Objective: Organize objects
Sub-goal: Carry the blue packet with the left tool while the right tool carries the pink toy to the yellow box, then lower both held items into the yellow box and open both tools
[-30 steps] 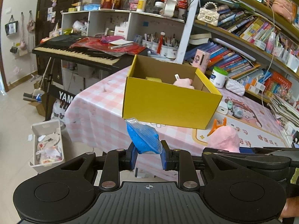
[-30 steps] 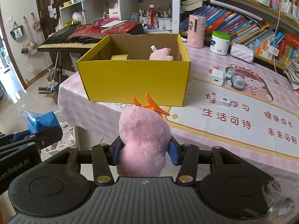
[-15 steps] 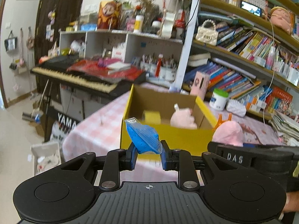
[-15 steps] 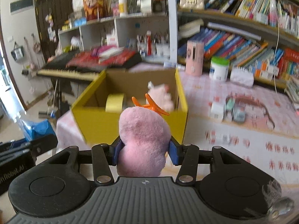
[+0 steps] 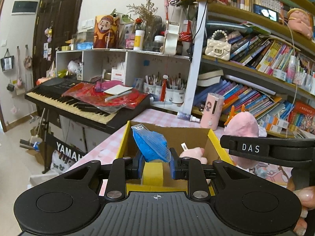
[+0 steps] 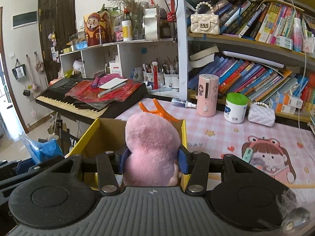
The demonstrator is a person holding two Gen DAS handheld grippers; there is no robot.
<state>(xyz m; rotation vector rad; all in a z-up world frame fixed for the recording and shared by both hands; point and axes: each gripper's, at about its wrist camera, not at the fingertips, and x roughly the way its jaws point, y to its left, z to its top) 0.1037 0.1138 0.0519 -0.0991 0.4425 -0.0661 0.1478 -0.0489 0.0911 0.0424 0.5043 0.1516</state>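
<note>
Box [image 5: 214, 139] right under both grippers, left gripper [image 5: 155, 164] squeezing blue bag [image 5: 151, 143], right gripper [image 6: 152, 161] squeezing pink plush toy [image 6: 151, 147].

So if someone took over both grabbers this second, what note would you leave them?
Left gripper: shut on the blue bag, held over the yellow box.
Right gripper: shut on the pink plush, also over the box.
Done: a tape roll and a second pink toy already lie in the box.
Left: release both items into the box. Other things on the table may follow.
</note>
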